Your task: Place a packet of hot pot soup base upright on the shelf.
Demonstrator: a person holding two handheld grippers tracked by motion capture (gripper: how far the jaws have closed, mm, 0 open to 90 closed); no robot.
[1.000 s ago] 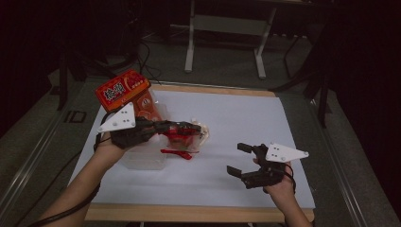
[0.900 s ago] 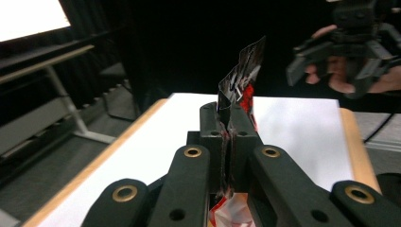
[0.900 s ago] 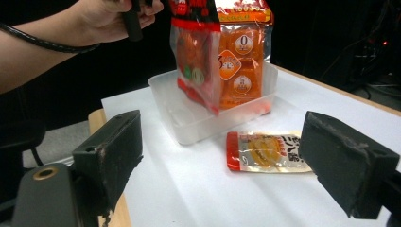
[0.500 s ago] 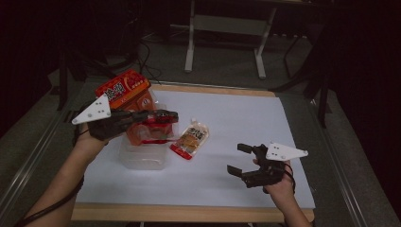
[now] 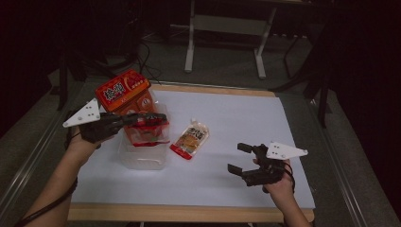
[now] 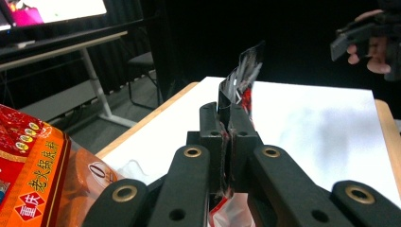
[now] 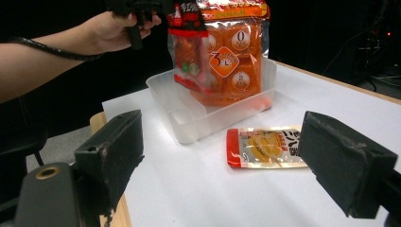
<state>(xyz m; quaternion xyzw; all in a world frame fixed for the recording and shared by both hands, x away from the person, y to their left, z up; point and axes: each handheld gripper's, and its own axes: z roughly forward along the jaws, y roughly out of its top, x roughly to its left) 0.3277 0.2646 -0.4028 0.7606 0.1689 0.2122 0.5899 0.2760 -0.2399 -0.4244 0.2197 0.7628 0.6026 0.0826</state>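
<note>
The left gripper (image 5: 158, 118) pinches a thin red packet (image 5: 150, 130) by its top edge over the clear tub (image 5: 142, 158); light, limp film (best held at that seam). An orange snack bag (image 5: 124, 92) stands in the tub; the right gripper (image 5: 239, 158) rests wide apart

Each hand-held gripper, left (image 5: 142, 118) and right (image 5: 243, 161), is black with blocky jaws, brass-ringed screws on the arms and a grey three-cornered plate on top. A black cable (image 5: 47, 208) trails along the bare left forearm.
</note>
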